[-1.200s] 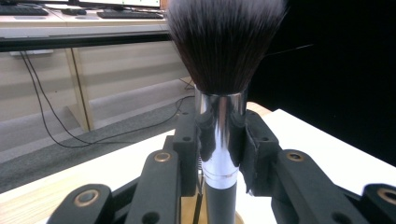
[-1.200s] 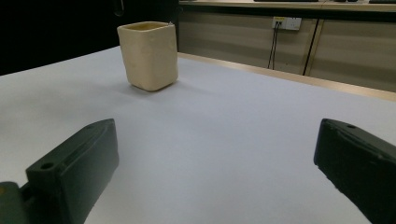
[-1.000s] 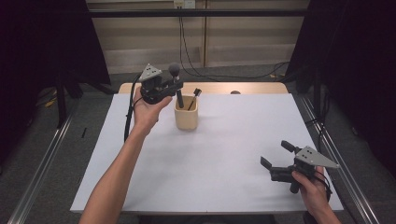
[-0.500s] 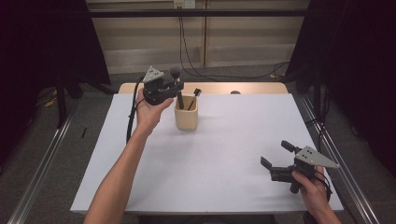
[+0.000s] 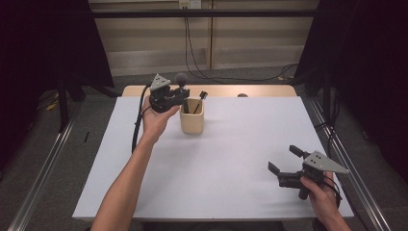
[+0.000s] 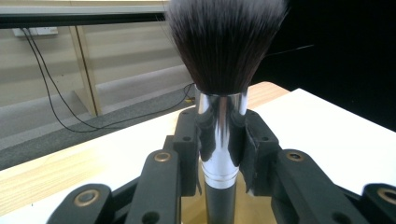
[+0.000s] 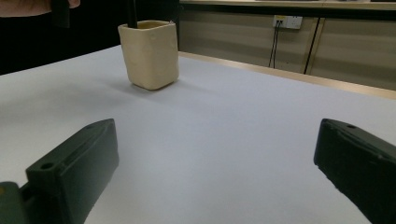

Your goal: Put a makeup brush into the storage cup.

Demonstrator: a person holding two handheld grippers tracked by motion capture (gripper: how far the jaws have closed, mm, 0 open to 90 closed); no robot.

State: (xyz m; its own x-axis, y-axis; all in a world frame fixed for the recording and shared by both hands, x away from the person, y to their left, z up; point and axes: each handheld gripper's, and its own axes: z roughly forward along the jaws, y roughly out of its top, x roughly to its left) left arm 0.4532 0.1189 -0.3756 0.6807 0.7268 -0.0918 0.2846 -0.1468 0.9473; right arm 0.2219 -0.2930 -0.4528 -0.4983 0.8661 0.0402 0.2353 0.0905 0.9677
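Observation:
A cream cup (image 5: 192,121) stands on the white table (image 5: 231,159) toward the far left; it is also at the upper left of the right gripper view (image 7: 149,53). A thin dark tool (image 5: 198,100) leans in it. My left gripper (image 5: 182,96) hovers just left of the cup's rim, shut on a makeup brush (image 6: 223,88) with a silver ferrule. The brush stands upright, bristle head (image 5: 181,78) on top and handle reaching down into the cup. My right gripper (image 5: 285,159) rests open near the table's front right with nothing between its fingers (image 7: 74,163).
A wooden strip (image 5: 260,90) runs along the table's far edge with a small dark object (image 5: 242,95) on it. Cables hang down the back wall. Metal rails flank the table on both sides.
My left gripper has sunk a little with the brush, its handle going lower at the cup. The right gripper has stayed where it was.

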